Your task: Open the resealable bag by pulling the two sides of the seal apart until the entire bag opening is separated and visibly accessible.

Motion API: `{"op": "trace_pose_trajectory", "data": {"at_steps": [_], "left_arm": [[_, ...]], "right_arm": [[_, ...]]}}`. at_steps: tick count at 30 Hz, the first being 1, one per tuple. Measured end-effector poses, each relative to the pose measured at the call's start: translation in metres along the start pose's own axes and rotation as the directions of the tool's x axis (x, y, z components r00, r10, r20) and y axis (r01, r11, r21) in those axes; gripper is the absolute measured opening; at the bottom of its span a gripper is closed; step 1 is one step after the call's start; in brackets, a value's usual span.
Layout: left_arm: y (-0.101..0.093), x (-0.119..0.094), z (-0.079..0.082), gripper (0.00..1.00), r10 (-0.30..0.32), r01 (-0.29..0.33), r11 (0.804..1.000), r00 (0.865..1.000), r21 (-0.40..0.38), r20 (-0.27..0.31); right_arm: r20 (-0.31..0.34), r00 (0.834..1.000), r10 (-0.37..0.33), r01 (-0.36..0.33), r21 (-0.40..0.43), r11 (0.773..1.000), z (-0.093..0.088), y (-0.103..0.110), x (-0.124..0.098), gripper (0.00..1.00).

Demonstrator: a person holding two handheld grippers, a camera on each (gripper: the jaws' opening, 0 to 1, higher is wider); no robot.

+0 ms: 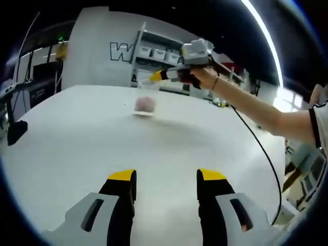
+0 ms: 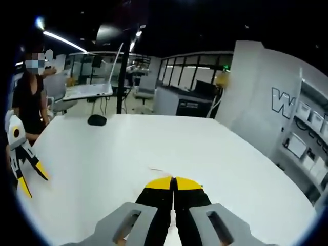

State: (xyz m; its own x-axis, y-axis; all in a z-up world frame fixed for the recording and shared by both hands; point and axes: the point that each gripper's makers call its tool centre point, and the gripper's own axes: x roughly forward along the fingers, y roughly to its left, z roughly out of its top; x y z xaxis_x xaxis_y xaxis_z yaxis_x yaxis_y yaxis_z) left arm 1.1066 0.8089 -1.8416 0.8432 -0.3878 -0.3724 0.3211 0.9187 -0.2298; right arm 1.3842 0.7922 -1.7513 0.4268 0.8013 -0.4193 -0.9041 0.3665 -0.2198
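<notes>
Your left gripper point(image 1: 166, 180) hovers low in the frame, fingers apart over the white tabletop point(image 1: 77, 148). The resealable bag point(image 1: 145, 105) lies upper centre. Your right gripper point(image 2: 173, 183) has its fingers together.

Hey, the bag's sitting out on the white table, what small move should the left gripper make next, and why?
Probably carry the left gripper forward toward the bag, its jaws open as they are. The bag lies far across the white table, apart from both grippers. The right gripper, held above the far edge, is already nearer; in its own view its jaws look shut on nothing.
</notes>
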Motion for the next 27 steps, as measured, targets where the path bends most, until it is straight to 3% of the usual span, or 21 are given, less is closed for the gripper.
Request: {"op": "trace_pose_trajectory", "data": {"at_steps": [14, 27], "left_arm": [[0.0, -0.001, 0.002, 0.48, 0.003, -0.003, 1.0, 1.0, 0.002, 0.004], [-0.006, -0.006, 0.004, 0.48, 0.001, -0.001, 1.0, 1.0, 0.006, 0.013]], "right_arm": [[-0.043, 0.999, -0.019, 0.018, -0.011, 1.0, -0.013, -0.006, 0.005, 0.0], [-0.042, 0.999, 0.012, -0.011, 0.011, 1.0, -0.017, 0.012, 0.0, 0.0]]}}
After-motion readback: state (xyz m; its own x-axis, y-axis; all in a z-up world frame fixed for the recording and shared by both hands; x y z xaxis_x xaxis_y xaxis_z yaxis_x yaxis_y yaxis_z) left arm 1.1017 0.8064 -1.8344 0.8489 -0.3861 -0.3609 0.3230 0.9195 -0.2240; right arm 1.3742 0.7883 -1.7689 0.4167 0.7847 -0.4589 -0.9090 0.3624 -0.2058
